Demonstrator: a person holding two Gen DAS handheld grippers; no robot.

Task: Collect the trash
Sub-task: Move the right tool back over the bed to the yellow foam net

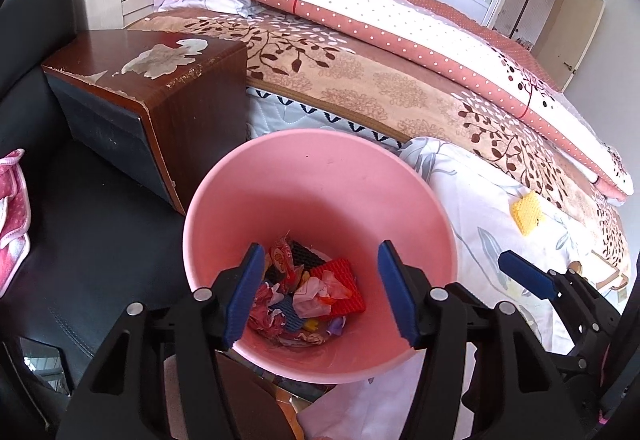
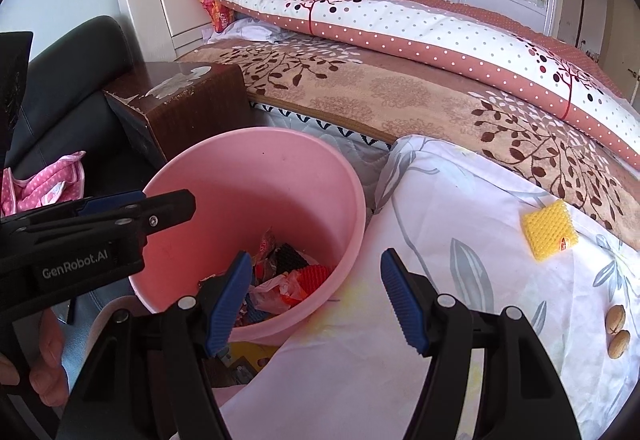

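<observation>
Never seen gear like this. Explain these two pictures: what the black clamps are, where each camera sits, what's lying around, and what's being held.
No robot: a person holds a two-finger gripper in each hand, each with a camera looking along its blue fingers. One picture is from the left gripper, above a pink bin of wrappers. The other is from the right gripper, by the bin's edge over a white sheet. A yellow pad and two nuts lie on the sheet. Both grippers are open and hold nothing.
</observation>
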